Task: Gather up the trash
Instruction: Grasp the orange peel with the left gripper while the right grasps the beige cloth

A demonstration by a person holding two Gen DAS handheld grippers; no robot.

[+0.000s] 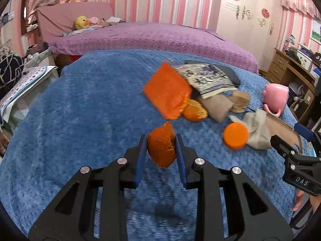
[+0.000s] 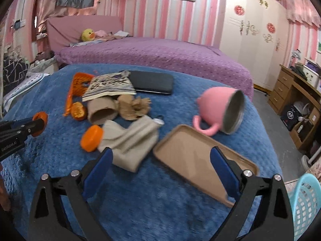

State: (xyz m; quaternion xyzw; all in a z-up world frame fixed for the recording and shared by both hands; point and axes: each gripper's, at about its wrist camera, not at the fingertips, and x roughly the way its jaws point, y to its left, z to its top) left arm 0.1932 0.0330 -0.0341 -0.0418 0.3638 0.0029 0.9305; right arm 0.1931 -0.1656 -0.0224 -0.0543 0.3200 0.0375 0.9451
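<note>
While both views look across a blue blanket (image 1: pixel 80 120) spread over a table, the scene reads as follows.

Left tongs (image 1: pixel 161 147): clamped on a piece of orange peel (image 1: pixel 161 148), lifted clear of the blanket, blue pads pressing its two sides.
Right tongs (image 2: pixel 161 164): jaws wide apart, nothing between the pads, poised above a brown tray (image 2: pixel 186 150) near the table's right edge.
Second peel piece (image 1: pixel 194 110): lying on the blanket toward the far edge, partly under an orange packet (image 1: pixel 167 91).
Orange lid (image 1: pixel 235 135): round, just beside a crumpled beige cloth (image 2: pixel 130 140) near the middle.
Cardboard tube (image 2: pixel 102 110): on its side, touching crumpled brown paper (image 2: pixel 133 107).
Patterned pouch (image 2: pixel 109 86): resting against a black case (image 2: pixel 152 82) at the far edge.
Pink mug (image 2: pixel 218 108): tipped on its side by the right edge, metal inside showing.
Blue basket (image 2: pixel 305 206): off the table's near right corner.
Background: purple bed (image 2: pixel 160 56) with a yellow duck toy (image 2: pixel 88 35).
</note>
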